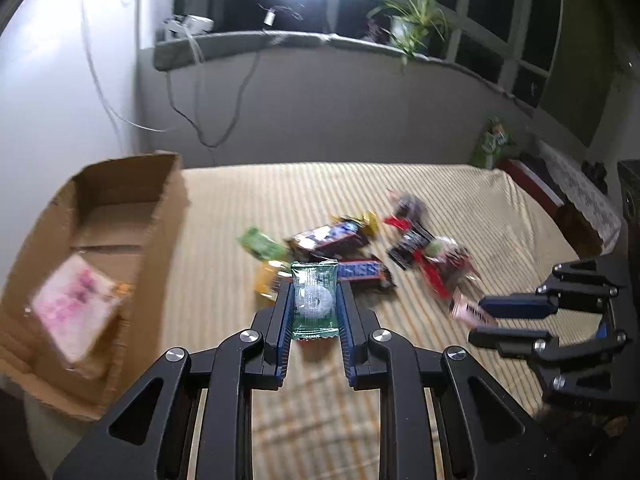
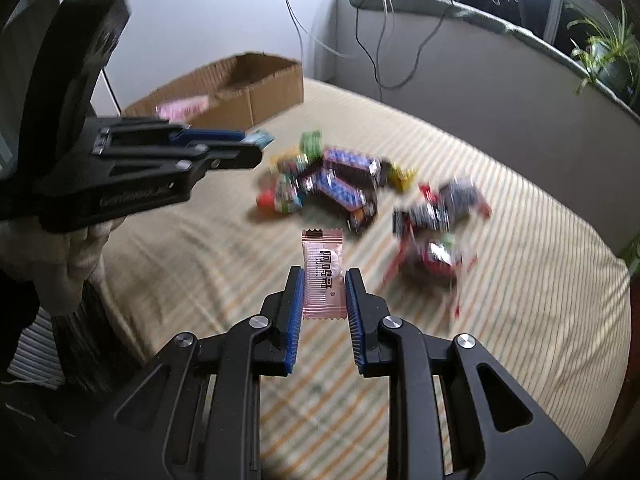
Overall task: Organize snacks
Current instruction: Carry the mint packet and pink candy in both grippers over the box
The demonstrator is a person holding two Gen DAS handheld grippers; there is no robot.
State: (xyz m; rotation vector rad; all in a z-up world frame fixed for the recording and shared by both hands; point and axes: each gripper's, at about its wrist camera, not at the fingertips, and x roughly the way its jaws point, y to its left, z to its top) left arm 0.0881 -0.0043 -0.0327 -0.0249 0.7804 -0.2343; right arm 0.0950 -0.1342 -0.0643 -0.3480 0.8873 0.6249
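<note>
My left gripper (image 1: 314, 300) is shut on a green wrapped candy (image 1: 314, 300), lifted above the striped cloth; seen from the right wrist view, the left gripper (image 2: 252, 148) hangs at the left with the candy's tip (image 2: 262, 139) showing. My right gripper (image 2: 322, 280) is shut on a pink wrapped candy (image 2: 322, 276); the left wrist view shows the right gripper (image 1: 480, 320) at the right with the pink wrapper (image 1: 468, 310) in it. A pile of snack bars (image 1: 352, 252) (image 2: 340, 188) and red-wrapped snacks (image 1: 432, 256) (image 2: 436, 236) lies on the cloth beyond both.
An open cardboard box (image 1: 160, 216) (image 2: 256, 92) stands at the table's left, with a pink packet (image 1: 76, 308) (image 2: 182, 109) inside. A window ledge with cables (image 1: 224, 92) and a potted plant (image 1: 412, 24) runs behind. A green bag (image 1: 490, 142) stands at the far right corner.
</note>
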